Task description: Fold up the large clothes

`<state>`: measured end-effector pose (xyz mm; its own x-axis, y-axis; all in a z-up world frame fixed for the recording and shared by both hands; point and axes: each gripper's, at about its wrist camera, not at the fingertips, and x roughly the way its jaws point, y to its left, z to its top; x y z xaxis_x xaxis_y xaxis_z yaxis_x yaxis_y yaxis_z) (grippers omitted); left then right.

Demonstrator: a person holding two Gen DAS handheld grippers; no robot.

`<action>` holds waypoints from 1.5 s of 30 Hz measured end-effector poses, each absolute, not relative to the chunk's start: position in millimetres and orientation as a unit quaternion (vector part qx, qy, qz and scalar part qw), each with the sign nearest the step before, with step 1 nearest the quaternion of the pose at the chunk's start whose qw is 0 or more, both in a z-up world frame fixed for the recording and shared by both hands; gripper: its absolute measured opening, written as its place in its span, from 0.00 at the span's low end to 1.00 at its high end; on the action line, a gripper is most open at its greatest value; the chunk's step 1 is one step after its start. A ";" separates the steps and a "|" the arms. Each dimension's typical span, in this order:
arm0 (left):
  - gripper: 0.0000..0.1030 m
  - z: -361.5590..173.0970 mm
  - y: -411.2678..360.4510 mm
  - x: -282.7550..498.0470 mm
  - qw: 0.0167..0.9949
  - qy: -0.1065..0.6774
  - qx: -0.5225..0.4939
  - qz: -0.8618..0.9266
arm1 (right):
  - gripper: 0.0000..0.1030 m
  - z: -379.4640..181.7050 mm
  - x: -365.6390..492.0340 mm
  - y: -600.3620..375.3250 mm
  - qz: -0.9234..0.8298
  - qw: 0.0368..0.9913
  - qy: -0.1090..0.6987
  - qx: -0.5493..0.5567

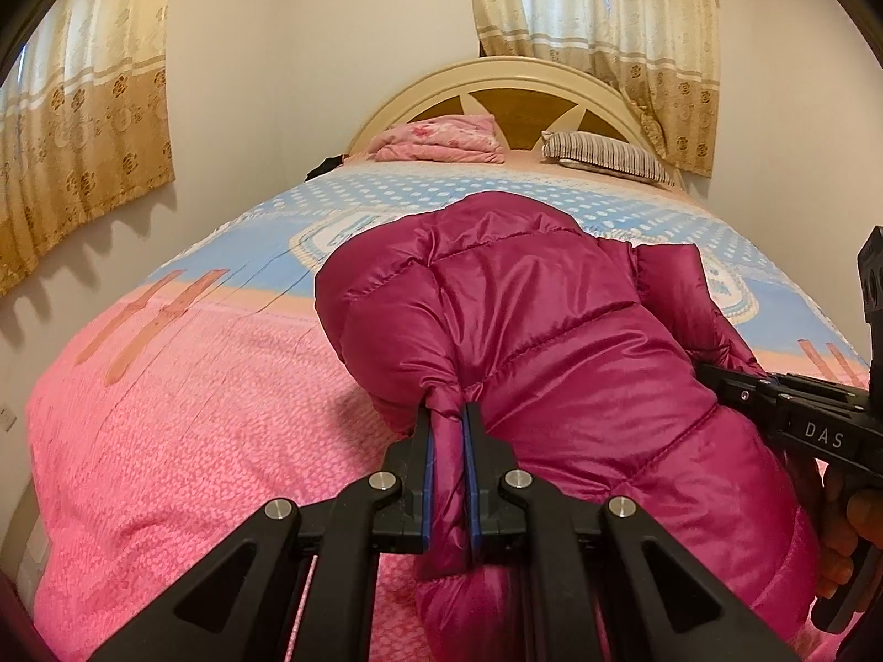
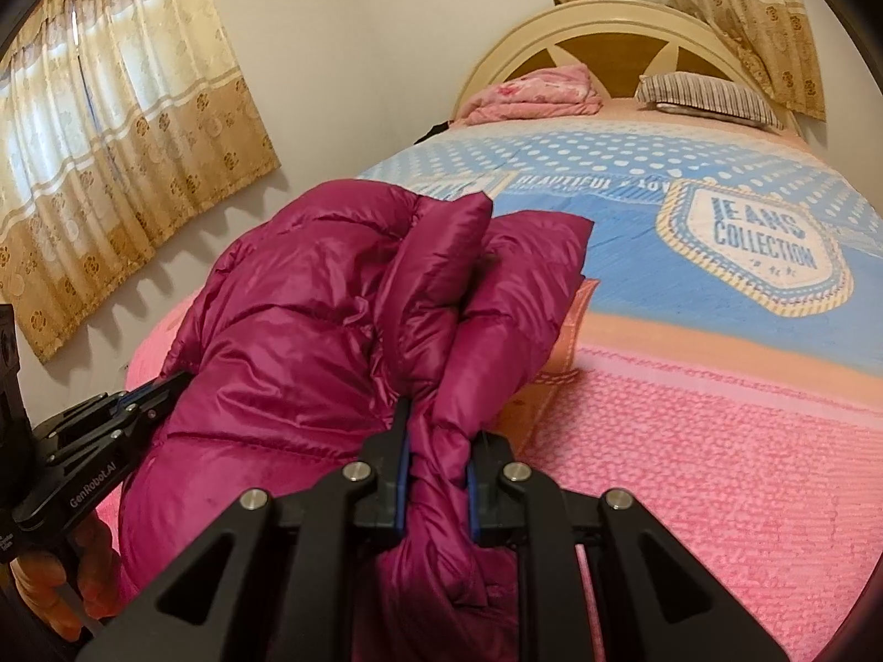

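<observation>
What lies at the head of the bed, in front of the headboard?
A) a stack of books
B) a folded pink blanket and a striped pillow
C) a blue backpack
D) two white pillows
B: the left wrist view shows a folded pink blanket and a striped pillow side by side in front of the headboard.

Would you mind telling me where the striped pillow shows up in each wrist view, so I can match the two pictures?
Left wrist view: the striped pillow lies upper right of centre, at the head of the bed, right of the folded pink blanket.
Right wrist view: the striped pillow sits near the top right, again right of the folded pink blanket.
Shared landmark: the arched headboard just behind both.
</observation>
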<state>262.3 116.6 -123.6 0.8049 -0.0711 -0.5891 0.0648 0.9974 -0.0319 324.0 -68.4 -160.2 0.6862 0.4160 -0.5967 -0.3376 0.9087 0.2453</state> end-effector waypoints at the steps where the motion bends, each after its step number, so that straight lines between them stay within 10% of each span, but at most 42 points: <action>1: 0.08 -125.1 117.7 262.8 0.949 0.312 -0.006 -0.035 | 0.17 -161.3 325.1 -66.5 0.207 0.916 0.340 0.056; 30: 0.09 -167.3 128.7 279.5 0.936 0.350 -0.020 -0.021 | 0.17 -195.5 344.6 -47.7 0.206 0.898 0.386 0.051; 45: 0.29 -181.3 129.1 286.3 0.930 0.367 -0.024 -0.002 | 0.27 -207.7 349.8 -49.0 0.198 0.889 0.410 0.050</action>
<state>286.3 129.1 -181.3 0.7306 -0.0208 -0.6825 -0.0143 0.9988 -0.0458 349.8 -49.0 -207.7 0.5849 0.3935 -0.7093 -0.3122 0.9163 0.2509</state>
